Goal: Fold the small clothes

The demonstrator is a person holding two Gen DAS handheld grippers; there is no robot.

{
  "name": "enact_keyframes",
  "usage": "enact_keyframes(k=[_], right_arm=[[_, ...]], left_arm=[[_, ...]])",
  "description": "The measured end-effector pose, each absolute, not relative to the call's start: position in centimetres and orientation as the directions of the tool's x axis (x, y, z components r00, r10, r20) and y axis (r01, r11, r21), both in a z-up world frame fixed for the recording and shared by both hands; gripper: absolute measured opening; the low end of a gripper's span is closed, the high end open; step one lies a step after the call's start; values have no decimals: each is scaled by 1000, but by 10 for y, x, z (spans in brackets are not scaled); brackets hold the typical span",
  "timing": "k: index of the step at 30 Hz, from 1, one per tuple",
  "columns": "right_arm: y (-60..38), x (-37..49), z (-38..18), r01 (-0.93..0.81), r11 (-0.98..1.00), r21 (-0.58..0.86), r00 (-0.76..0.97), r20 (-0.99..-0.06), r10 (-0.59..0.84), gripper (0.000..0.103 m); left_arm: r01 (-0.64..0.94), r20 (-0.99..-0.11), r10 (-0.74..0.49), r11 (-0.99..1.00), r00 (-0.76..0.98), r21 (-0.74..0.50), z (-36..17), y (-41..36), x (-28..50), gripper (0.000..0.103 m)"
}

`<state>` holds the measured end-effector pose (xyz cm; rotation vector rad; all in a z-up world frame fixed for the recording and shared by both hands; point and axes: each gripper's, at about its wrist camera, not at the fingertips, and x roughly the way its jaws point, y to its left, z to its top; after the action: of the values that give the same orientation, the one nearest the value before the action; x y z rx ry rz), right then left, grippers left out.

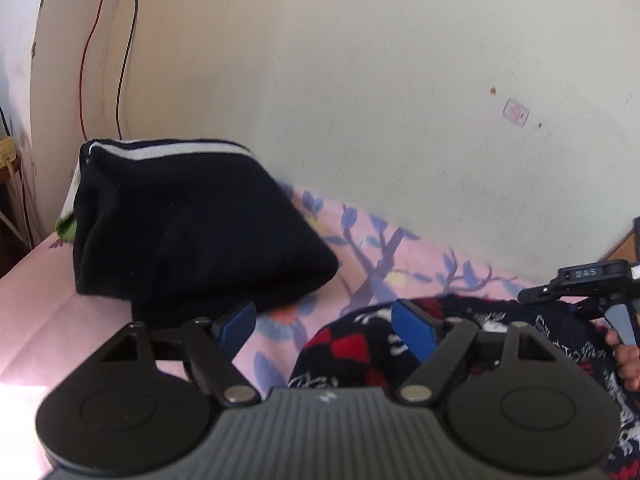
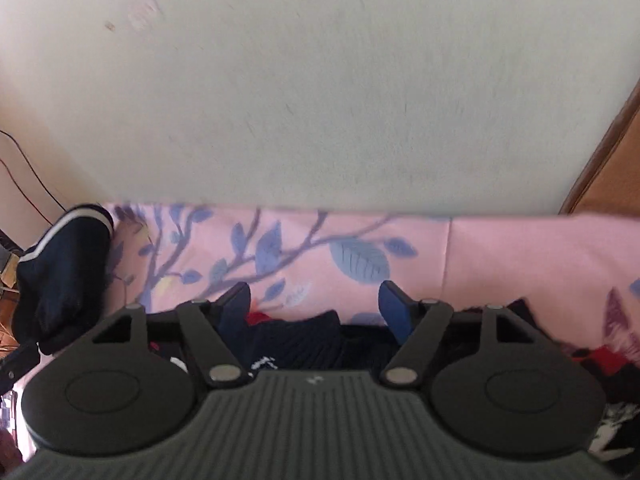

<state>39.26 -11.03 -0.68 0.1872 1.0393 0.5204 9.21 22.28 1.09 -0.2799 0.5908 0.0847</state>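
A dark navy garment with red and white patterns (image 1: 500,332) lies crumpled on the pink floral bed sheet (image 1: 360,264). My left gripper (image 1: 324,330) is open just above its left end, holding nothing. A folded dark navy garment with a white stripe (image 1: 192,224) sits to the left by the wall. The right gripper (image 1: 592,292) shows at the far right in the left wrist view, over the patterned garment. In the right wrist view my right gripper (image 2: 316,308) is open above the patterned garment (image 2: 304,340). The folded garment (image 2: 64,272) lies at the left.
A cream wall (image 1: 360,100) rises close behind the bed. Red and black cables (image 1: 120,60) hang down the wall at the left. A brown wooden edge (image 2: 608,160) stands at the right. The bed's left edge (image 1: 24,264) drops off beside the folded garment.
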Motion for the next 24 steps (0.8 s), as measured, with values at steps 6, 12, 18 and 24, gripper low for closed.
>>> enact_keyframes(k=[6,12,18,24], right_arm=[[-109,318,44,-724,577,378,380,-480,791,3],[-92,297,41,-612,791,-8,660,-557,505,30],[-84,308,24,-492,867,76,592,-700,398,73],[-83,315,24,-496,861,109,537,-740,404,16]], left_arm=[[-158,-560,-20,951,828,-267,6,226,96,76],[-174,-506,30,956,862,-238,20,227,81,76],[-211,-473,38,924,880,-319,29,248,73,77],[-212,-458,38,919,888,-334,32,250,70,77]])
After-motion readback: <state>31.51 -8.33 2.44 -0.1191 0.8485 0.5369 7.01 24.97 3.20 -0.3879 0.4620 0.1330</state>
